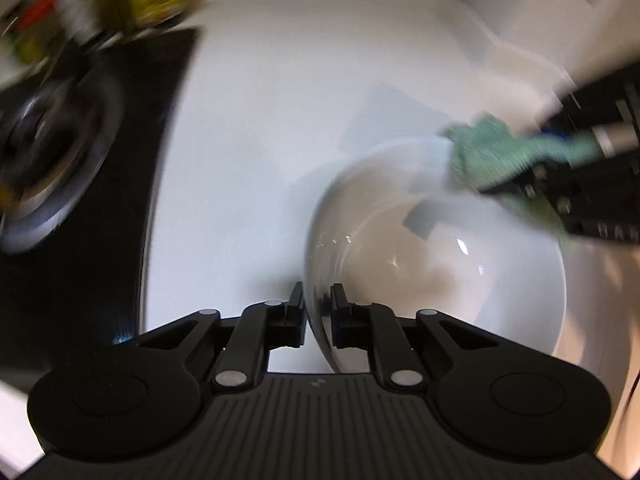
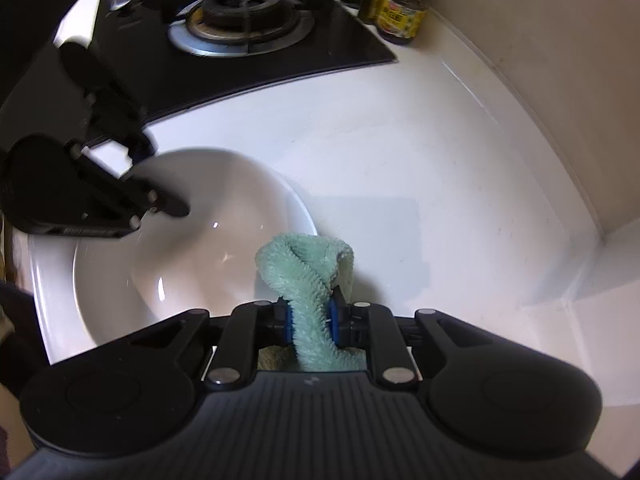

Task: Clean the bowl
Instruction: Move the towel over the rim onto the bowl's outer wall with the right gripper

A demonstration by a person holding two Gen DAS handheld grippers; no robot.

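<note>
I am straddling the near rim of the white bowl (image 1: 432, 264) with my left gripper (image 1: 317, 312), its fingers narrowed on either side of the wall though I cannot tell if they are pinching it, while my right gripper (image 2: 312, 320) is clamping a green cloth (image 2: 308, 276) at the bowl's far rim. The bowl is sitting on the white desk (image 2: 400, 152) just beside the black stove (image 2: 248, 24). If I am pressing the cloth down on that far rim without a firm hold opposite, the glazed bowl is likely tipping or skating toward the stove.
</note>
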